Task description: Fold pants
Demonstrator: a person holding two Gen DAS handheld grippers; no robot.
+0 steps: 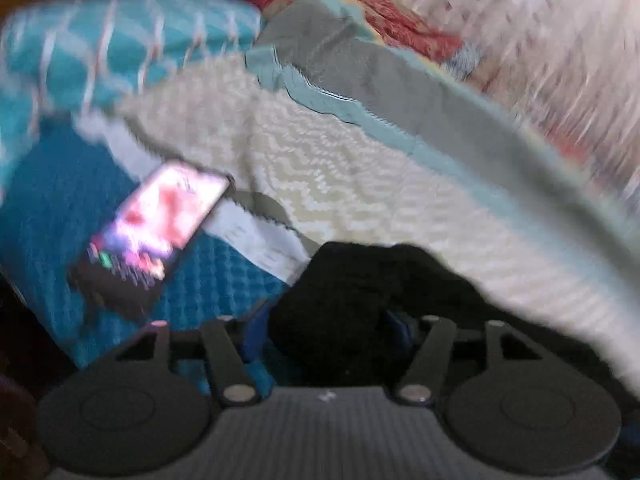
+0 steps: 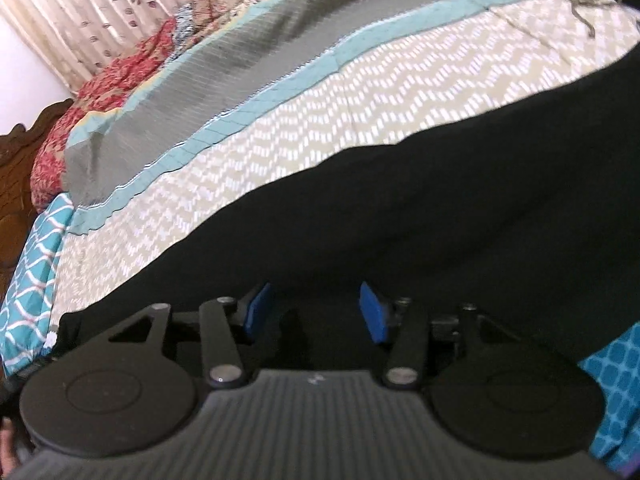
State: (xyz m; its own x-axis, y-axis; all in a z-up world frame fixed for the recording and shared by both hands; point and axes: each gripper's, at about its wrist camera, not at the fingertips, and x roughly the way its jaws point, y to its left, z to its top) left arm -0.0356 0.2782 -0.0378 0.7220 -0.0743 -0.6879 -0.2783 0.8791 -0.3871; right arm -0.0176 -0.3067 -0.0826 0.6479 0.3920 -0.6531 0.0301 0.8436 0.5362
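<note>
The black pants [image 2: 420, 208] lie spread across the bed in the right wrist view, filling its lower half. My right gripper [image 2: 316, 312] hovers low over them with its blue pads [image 2: 374, 312] apart and nothing between them. In the blurred left wrist view, a bunched end of the black pants [image 1: 352, 312] sits between the blue pads [image 1: 398, 330] of my left gripper [image 1: 328, 332], which looks closed on the cloth.
The bed has a beige zigzag blanket [image 2: 280, 128] with a grey and teal border [image 2: 224, 80]. A lit phone [image 1: 156, 224] lies on the blue sheet [image 1: 52, 208] at left. A teal patterned pillow [image 1: 112, 44] and a red floral quilt [image 2: 116, 76] lie farther back, curtains behind.
</note>
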